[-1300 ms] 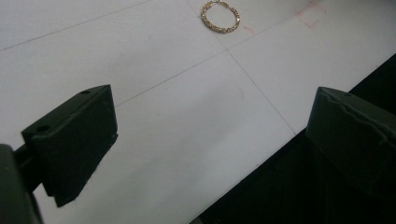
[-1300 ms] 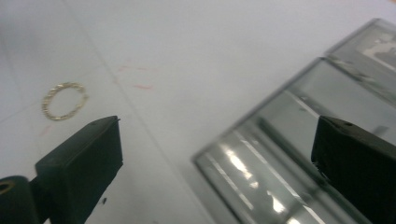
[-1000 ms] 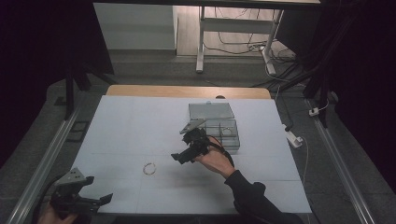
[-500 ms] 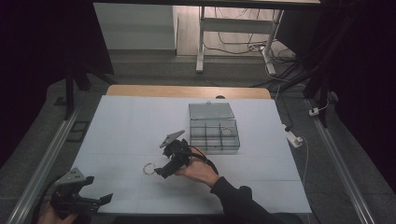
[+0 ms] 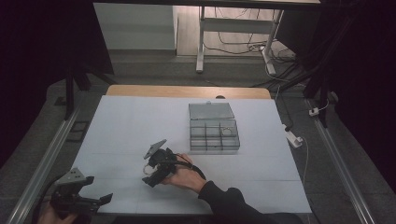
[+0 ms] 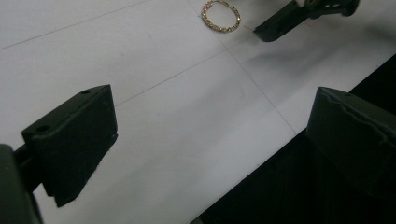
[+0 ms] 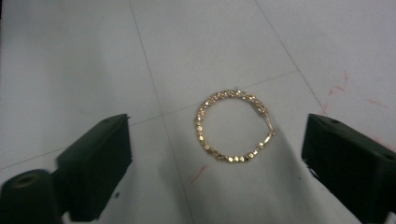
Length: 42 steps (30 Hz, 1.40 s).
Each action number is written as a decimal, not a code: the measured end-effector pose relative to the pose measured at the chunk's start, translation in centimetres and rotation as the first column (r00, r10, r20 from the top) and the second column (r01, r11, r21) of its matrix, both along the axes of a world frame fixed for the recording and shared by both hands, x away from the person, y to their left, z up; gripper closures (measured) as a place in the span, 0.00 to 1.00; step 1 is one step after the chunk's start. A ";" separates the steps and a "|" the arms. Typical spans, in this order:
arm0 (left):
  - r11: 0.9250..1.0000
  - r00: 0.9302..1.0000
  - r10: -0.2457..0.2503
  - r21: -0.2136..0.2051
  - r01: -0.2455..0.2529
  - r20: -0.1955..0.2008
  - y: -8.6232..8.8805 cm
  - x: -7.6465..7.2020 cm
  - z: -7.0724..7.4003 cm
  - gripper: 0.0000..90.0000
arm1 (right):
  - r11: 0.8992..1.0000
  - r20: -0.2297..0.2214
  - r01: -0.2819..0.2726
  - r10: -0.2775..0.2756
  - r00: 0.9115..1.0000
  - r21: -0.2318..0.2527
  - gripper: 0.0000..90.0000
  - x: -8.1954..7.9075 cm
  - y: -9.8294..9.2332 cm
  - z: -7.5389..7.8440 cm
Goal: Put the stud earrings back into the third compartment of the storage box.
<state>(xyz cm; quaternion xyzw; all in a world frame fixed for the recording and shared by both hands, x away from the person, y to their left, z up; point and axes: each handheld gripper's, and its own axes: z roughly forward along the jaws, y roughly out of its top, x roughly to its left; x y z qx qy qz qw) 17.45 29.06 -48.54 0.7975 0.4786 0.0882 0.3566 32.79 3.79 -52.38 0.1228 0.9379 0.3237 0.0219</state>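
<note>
My right gripper [image 7: 215, 154] hangs with jaws spread wide, the gold bracelet [image 7: 233, 126] lying flat on the bench [image 5: 121, 126] between them, untouched. My left gripper [image 6: 210, 140], jaws also spread, sits at the bench's near edge, well apart from the bracelet.

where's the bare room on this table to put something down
Widest free patch: the white table left of the clear compartment box, back to the wooden edge. Also bare: the front right corner, between the box and the person's sleeve. Crowded: front centre, where the right gripper hangs with open jaws over the gold bracelet; the left gripper holds the front left corner.
</note>
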 end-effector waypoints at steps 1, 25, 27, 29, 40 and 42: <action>1.000 1.000 0.000 0.000 0.000 0.000 0.0 0.0 0.0 0.02 | 1.000 0.005 -0.005 0.005 1.000 -0.001 0.18 0.0 0.1 -0.1; 1.000 1.000 0.002 -0.003 -0.002 -0.002 0.0 0.0 0.0 0.02 | 0.998 0.016 -0.035 0.036 0.999 -0.061 0.97 0.3 1.8 -0.3; 1.000 1.000 0.003 -0.004 -0.003 -0.002 0.0 0.0 0.0 0.02 | 0.998 0.017 -0.031 0.032 0.999 -0.055 0.97 0.2 1.7 -0.3; 1.000 1.000 0.003 -0.004 -0.003 -0.002 0.0 0.0 0.0 0.02 | 0.997 0.031 -0.030 0.032 0.999 -0.065 0.97 0.2 1.6 -0.2; 1.000 1.000 0.005 -0.001 -0.005 -0.003 0.0 0.1 0.0 0.02 | 1.000 0.035 0.006 -0.005 0.999 -0.012 0.97 0.9 -0.8 1.6; 1.000 1.000 0.005 -0.001 -0.005 -0.004 0.0 0.1 0.0 0.02 | 1.000 0.044 0.005 -0.005 0.999 -0.008 0.97 1.1 -1.5 2.0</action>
